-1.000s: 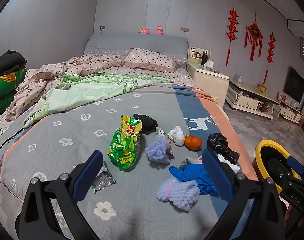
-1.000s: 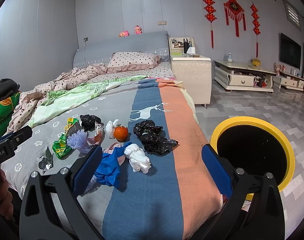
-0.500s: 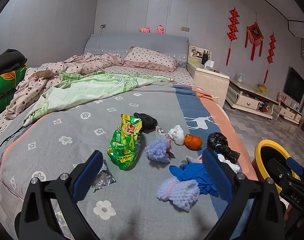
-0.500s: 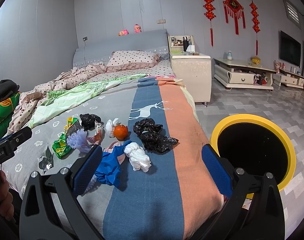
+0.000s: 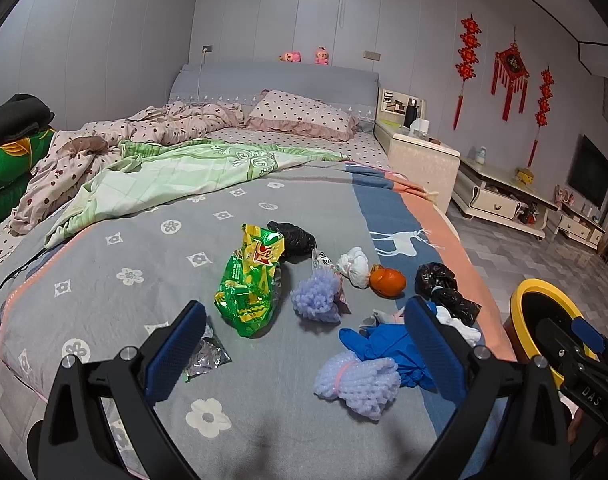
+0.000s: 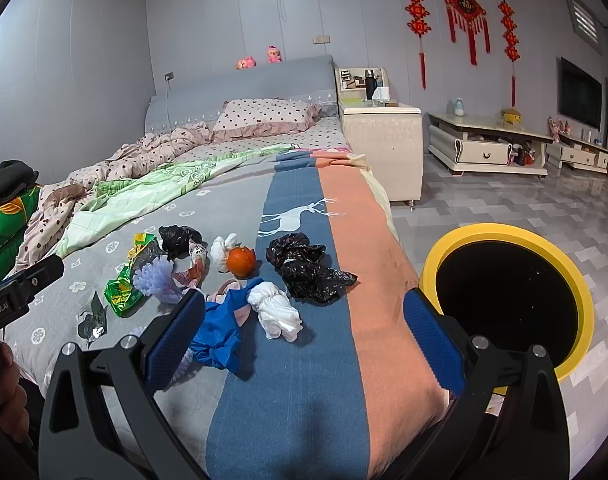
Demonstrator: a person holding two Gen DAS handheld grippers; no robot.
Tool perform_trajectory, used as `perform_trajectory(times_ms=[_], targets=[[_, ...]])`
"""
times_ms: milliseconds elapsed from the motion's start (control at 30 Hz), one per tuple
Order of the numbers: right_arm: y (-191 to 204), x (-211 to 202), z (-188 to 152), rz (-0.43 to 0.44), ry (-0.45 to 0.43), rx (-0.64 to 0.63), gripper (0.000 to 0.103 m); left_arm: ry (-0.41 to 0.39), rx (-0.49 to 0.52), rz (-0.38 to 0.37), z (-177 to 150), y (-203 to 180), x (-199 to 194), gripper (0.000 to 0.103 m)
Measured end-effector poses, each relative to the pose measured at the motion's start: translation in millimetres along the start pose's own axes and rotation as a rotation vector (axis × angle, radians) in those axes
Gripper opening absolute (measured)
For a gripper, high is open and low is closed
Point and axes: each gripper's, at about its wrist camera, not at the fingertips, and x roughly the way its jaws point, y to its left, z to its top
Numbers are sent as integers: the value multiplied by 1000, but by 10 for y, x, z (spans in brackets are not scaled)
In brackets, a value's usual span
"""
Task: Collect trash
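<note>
Both grippers, left gripper (image 5: 304, 344) and right gripper (image 6: 304, 336), hang spread wide, gripping nothing; trash pile (image 5: 324, 296) sits on the bed (image 5: 115, 280) at 12 o'clock, yellow bin (image 6: 576, 292) at 2.

Both wrist views near, facing headboard, sharing bed (image 5: 103, 280) litter
</note>
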Motion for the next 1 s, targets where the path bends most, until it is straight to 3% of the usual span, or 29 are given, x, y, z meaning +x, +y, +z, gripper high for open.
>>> perform_trajectory(times_ms=[1000], targets=[[-6,84,-41,-1,27,10,95,22,-13,3,-130,7,42,96]])
